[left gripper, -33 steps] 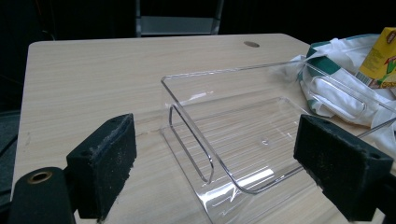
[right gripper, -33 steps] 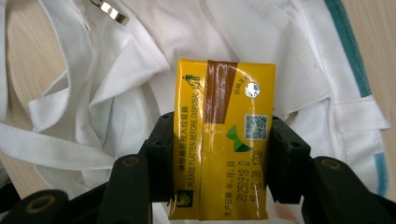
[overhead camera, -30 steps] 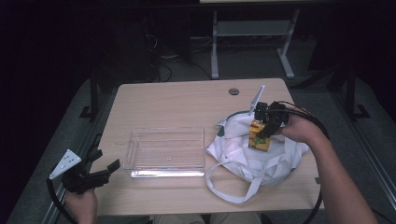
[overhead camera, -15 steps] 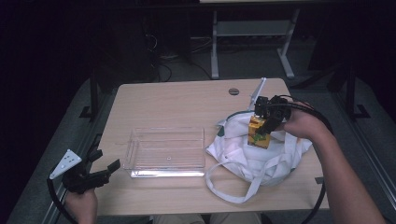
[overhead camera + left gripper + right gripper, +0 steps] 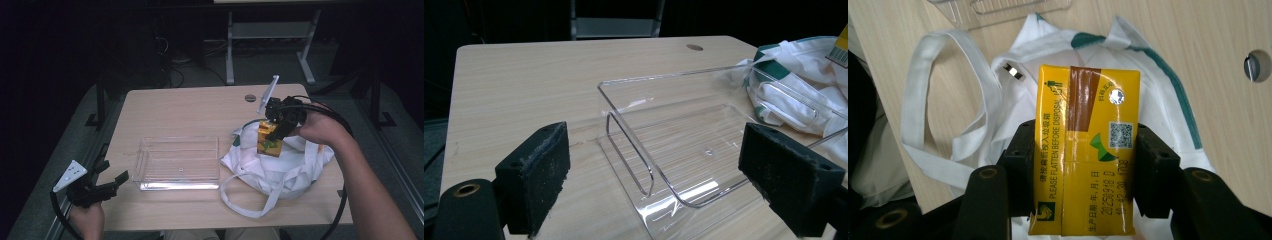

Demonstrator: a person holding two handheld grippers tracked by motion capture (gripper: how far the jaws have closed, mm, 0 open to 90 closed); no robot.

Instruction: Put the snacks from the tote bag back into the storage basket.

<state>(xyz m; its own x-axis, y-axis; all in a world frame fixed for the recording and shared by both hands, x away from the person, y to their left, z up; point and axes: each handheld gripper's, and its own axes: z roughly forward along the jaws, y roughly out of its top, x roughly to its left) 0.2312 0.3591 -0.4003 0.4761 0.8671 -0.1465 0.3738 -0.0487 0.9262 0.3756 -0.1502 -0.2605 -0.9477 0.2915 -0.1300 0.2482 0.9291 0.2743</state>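
Carton [image 5: 269,140] hangs upright above the white bag [image 5: 280,167], its long axis vertical, clamped between the right gripper's [image 5: 278,131] closed jaws. Clear tray [image 5: 177,160] lies left of the bag; the left gripper [image 5: 112,182], jaws wide apart and holding nothing, rests at the tray's near-left corner, so the right hand must carry it across.

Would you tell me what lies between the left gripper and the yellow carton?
The clear tray, shown in the high view.

Glossy yellow printed carton [image 5: 1085,150]; soft white cloth bag [image 5: 280,167], creased; clear smooth plastic tray [image 5: 704,150]; matt pale wood-grain table [image 5: 190,107]; rough black foam pads [image 5: 536,177] on left gripper [image 5: 664,185]
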